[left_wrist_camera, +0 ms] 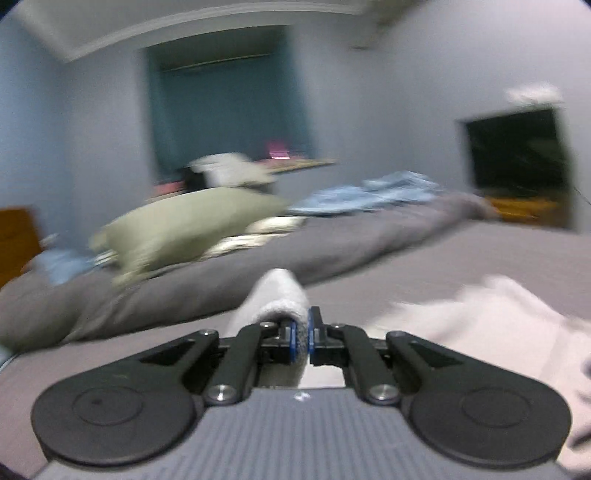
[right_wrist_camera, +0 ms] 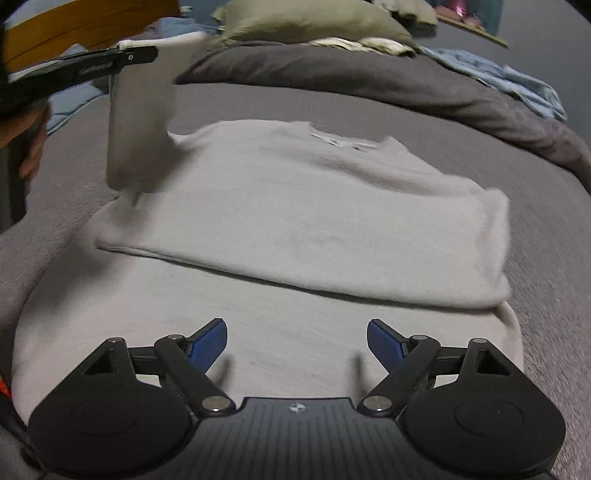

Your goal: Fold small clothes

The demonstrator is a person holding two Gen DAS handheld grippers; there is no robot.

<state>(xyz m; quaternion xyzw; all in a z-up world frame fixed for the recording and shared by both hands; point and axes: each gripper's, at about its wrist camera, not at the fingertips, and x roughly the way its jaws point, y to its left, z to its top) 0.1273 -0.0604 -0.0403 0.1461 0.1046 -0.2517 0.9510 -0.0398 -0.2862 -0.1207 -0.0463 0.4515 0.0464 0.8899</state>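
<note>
Left claw [right_wrist_camera: 147,55] clenched on the sleeve [right_wrist_camera: 142,122] of a soft, limp grey sweatshirt [right_wrist_camera: 295,206] on the bed [right_wrist_camera: 554,350]; right claw [right_wrist_camera: 297,339] released above its hem.

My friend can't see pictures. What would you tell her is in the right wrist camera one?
A pale grey top lies partly folded on a grey bed, and the left gripper lifts one sleeve of it into the air. The right gripper hovers over the near edge, jaws open and empty. A green pillow and blue clothes sit behind.
</note>
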